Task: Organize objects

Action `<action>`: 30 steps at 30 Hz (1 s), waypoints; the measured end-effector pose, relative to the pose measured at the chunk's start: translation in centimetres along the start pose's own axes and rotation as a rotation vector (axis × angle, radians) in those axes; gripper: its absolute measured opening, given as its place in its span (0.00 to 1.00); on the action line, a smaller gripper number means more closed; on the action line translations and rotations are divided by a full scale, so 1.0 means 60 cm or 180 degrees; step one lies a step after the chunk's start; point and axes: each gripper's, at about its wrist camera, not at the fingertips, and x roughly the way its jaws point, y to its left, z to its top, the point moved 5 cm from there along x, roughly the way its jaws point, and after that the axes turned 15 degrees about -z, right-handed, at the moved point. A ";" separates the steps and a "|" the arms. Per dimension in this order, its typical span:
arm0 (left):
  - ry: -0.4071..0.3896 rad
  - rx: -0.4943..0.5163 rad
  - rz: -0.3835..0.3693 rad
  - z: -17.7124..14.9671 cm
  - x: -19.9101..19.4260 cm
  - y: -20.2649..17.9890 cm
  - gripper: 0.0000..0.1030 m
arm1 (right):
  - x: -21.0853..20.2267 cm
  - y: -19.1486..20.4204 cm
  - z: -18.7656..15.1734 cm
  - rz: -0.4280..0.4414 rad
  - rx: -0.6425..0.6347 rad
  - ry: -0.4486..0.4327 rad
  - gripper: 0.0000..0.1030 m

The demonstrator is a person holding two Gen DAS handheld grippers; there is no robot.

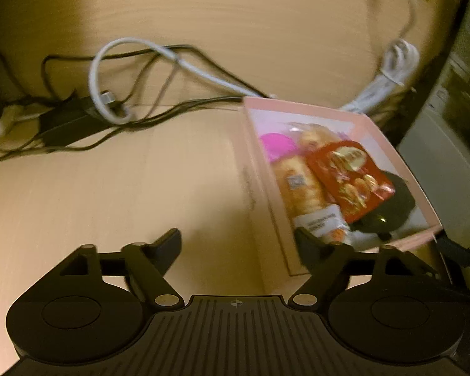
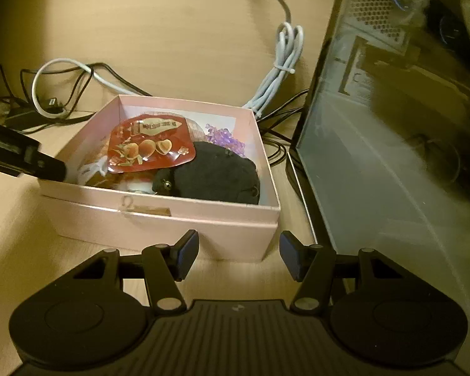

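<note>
Both tools spread, empty, pink box (image 2: 159,219), red snack packet (image 2: 147,147), print unreadable

Red snack packet (image 2: 148,147) hides wrapped pastries, perhaps, in pink box (image 2: 159,219).

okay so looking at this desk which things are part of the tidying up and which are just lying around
Part of the job:
pink box
red snack packet
black cloth item
purple beads
bread packets

Just lying about:
white cable bundle
black cables
computer case
</note>
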 end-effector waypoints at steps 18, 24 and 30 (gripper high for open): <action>-0.0243 -0.0210 0.0188 0.040 -0.039 0.150 0.97 | -0.026 0.114 0.059 0.0185 -0.0203 -0.0164 0.58; -0.0268 -0.0033 0.0149 0.040 -0.054 0.142 0.95 | -0.036 0.102 0.058 0.0113 -0.0050 -0.0063 0.63; -0.0555 0.0072 0.0163 0.021 -0.136 0.129 0.95 | -0.083 0.076 0.035 0.0113 0.0171 0.0053 0.83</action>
